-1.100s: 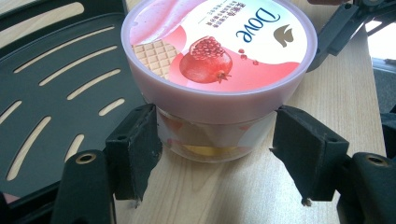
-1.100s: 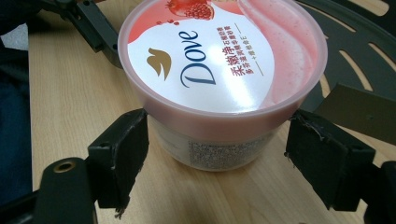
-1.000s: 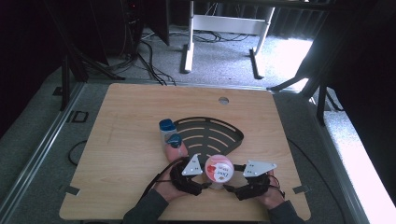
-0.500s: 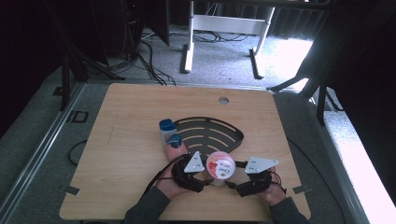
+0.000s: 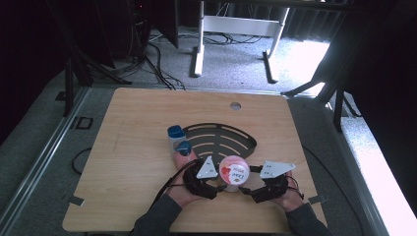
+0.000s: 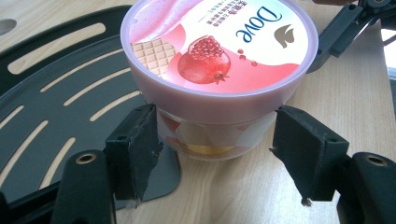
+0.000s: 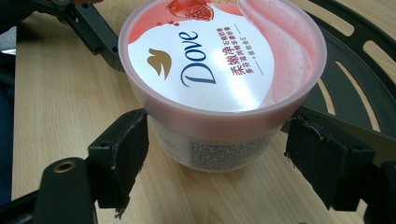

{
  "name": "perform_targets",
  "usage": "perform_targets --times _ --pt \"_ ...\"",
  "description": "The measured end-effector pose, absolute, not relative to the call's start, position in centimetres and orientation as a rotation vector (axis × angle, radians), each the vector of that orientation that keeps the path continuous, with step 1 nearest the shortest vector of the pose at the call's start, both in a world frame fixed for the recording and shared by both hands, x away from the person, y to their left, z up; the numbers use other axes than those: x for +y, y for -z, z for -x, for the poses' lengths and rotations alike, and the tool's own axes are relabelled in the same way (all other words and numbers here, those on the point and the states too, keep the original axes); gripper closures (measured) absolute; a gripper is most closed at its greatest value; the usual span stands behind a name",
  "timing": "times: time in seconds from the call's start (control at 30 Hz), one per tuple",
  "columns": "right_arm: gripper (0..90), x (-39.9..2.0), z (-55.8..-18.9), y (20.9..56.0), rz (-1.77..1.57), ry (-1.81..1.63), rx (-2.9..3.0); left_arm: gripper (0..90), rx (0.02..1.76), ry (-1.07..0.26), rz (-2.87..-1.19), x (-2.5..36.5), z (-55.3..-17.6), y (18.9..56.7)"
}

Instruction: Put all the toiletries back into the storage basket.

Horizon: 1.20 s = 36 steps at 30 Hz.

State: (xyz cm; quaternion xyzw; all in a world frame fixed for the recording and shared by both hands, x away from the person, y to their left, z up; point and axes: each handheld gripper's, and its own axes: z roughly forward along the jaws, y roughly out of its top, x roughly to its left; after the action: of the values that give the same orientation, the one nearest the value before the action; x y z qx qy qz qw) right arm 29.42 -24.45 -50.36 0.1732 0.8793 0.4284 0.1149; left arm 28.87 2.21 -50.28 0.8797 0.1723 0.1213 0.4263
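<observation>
**High view: my two tongs have slid in around the tub**

High view pictures tell me what changed. A second ago my hands sat a bit lower and wider apart. Now my left tongs (image 5: 216, 189) and my right tongs (image 5: 246, 191) have crept in close on each side of the round pink plastic tub with the pomegranate lid (image 5: 232, 170). I think that means I am ready to squeeze it and lift, or hold it to twist the lid.

Both tongs are open. In the left gripper view the black pads stand on each side of the tub (image 6: 219, 70), with a gap on the right. In the right gripper view it is the same, and the tub (image 7: 222, 79) sits between the pads, not pinched.

The tub stands upright on the light wooden table (image 5: 128, 147), at the near edge of the black slotted fan-shaped tray (image 5: 219, 140). Its lid is shut, pink and white, with blue letters. The bottom part looks see-through.
</observation>
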Motion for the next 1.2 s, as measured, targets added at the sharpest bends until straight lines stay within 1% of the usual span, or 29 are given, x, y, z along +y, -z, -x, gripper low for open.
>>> perform_targets --times 1.2 --pt "21.1 -25.6 -31.8 48.9 -0.526 -1.25 2.555 31.9 0.468 -0.332 -2.189 0.7 -31.0 48.8"
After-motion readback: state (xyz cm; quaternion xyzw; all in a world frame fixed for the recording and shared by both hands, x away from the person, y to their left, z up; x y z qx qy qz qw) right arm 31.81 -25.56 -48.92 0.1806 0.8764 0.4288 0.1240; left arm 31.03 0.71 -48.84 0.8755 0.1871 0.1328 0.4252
